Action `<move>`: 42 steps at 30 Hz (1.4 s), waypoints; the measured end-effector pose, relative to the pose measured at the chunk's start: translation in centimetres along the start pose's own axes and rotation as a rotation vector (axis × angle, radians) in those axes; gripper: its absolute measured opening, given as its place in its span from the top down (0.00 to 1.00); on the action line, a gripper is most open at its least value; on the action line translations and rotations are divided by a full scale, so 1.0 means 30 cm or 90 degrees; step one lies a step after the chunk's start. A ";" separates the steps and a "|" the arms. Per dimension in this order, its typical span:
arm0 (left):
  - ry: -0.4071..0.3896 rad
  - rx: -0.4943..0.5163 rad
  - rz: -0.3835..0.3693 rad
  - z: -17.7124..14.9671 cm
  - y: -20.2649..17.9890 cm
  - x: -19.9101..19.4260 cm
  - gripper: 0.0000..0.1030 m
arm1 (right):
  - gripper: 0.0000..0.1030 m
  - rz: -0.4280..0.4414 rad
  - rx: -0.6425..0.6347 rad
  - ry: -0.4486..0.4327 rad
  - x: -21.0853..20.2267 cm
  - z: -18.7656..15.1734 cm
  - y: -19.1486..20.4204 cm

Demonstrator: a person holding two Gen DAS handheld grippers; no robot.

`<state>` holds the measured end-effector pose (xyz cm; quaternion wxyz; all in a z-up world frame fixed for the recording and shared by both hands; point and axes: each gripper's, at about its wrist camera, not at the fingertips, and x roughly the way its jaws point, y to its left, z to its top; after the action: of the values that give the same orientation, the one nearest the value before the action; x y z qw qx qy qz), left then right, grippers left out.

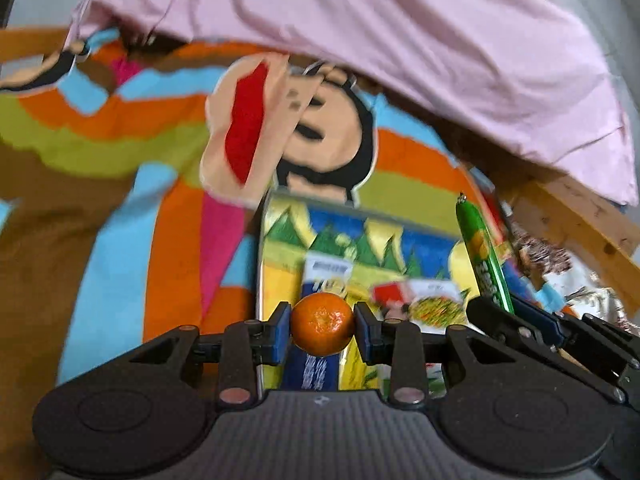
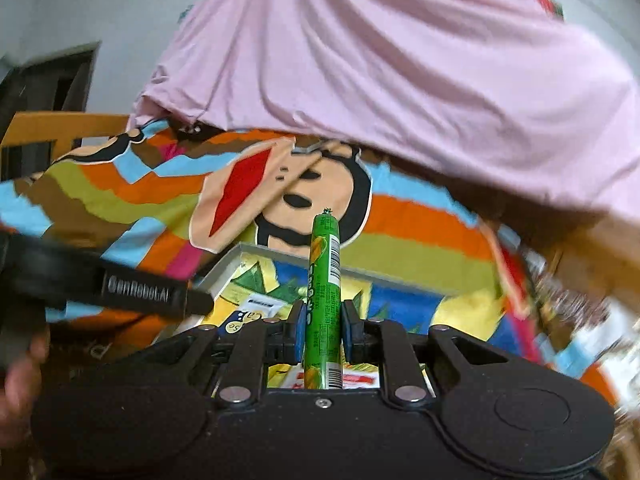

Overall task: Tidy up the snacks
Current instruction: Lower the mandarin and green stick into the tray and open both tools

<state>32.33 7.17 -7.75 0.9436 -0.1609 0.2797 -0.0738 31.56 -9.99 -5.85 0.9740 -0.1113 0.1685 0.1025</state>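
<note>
Both tongs hung over the tray [image 1: 264, 240]: the left tongs [image 1: 322, 330] clamped a mandarin [image 1: 322, 330], the right tongs [image 2: 322, 330], just beside them, pinched an upright green sausage stick [image 2: 325, 280]

Your left gripper [image 1: 322, 330] and right gripper [image 2: 322, 330] are matte black with blue pads on the fingers [image 1: 280, 330], round silver pivot screws and a ribbed grey plate. One carries white "GenRobot.AI"-style lettering [image 2: 138, 286].

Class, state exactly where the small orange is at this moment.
In the left wrist view, the small orange sits clamped in the left gripper, above the colourful tin box, left of the green snack stick.
</note>
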 end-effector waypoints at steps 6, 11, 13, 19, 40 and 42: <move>0.040 0.012 0.011 -0.029 0.002 0.057 0.64 | 0.82 0.013 0.086 0.069 0.099 -0.061 -0.032; 0.052 0.017 0.025 -0.036 0.007 0.073 0.64 | 0.82 0.021 0.099 0.082 0.147 -0.086 -0.031; 0.059 0.013 0.026 -0.034 0.010 0.076 0.64 | 0.82 0.028 0.101 0.081 0.154 -0.087 -0.026; 0.066 0.027 0.027 -0.036 -0.004 0.079 0.64 | 0.81 0.047 0.096 0.079 0.168 -0.093 -0.016; 0.069 0.004 0.023 -0.021 -0.001 0.061 0.49 | 0.44 0.004 0.112 0.069 0.125 -0.058 -0.058; 0.056 0.011 0.023 -0.014 -0.014 0.037 0.40 | 0.40 -0.007 0.124 0.060 0.104 -0.036 -0.077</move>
<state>33.00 6.41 -8.50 0.9329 -0.1445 0.3234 -0.0658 34.66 -11.96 -7.52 0.9717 -0.0216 0.2227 0.0752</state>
